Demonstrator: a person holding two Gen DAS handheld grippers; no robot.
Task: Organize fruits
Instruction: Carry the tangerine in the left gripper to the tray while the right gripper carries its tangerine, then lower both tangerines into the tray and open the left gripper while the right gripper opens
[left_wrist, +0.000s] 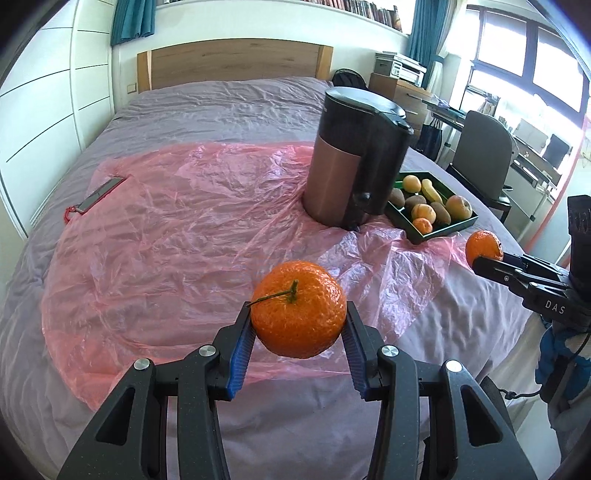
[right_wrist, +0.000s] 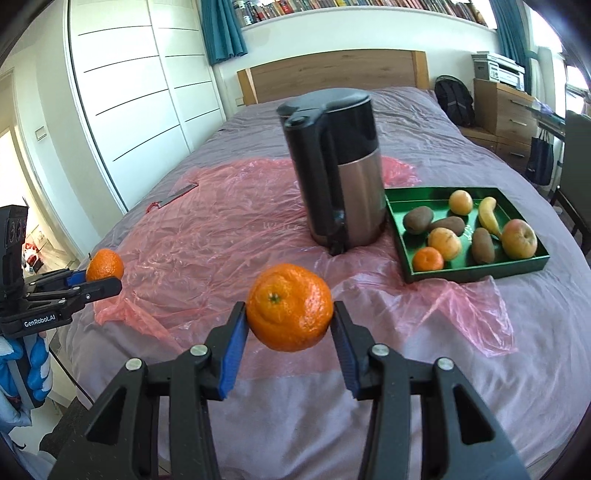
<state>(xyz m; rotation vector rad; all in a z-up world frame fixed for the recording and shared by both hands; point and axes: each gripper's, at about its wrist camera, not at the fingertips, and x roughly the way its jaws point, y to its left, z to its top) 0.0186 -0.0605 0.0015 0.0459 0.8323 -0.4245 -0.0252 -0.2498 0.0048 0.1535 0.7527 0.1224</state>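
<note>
The left gripper (left_wrist: 299, 326) clamps a stemmed mandarin (left_wrist: 299, 308); the right gripper (right_wrist: 290, 326) clamps another mandarin (right_wrist: 290, 306). Both hang over the bed (right_wrist: 546, 332). The green tray (right_wrist: 476, 269) lies at two o'clock; the kettle (right_wrist: 336, 173) beside it risks a knock, and rounded fruit could slip.

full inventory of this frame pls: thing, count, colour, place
tangerine with stem: 1, orange, in left gripper
tangerine without stem: 1, orange, in right gripper
tray: 1, green, on bed right of kettle
tangerine in tray: 1, orange, near corner
kiwis: 3, brown, in tray
banana: 1, yellow, in tray
apple: 1, red-yellow, in tray
kettle: 1, black and copper, upright on sheet
plastic sheet: 1, pink, spread over bed
bed: 1, grey cover, wooden headboard
left gripper: black, blue pads
right gripper: same
</note>
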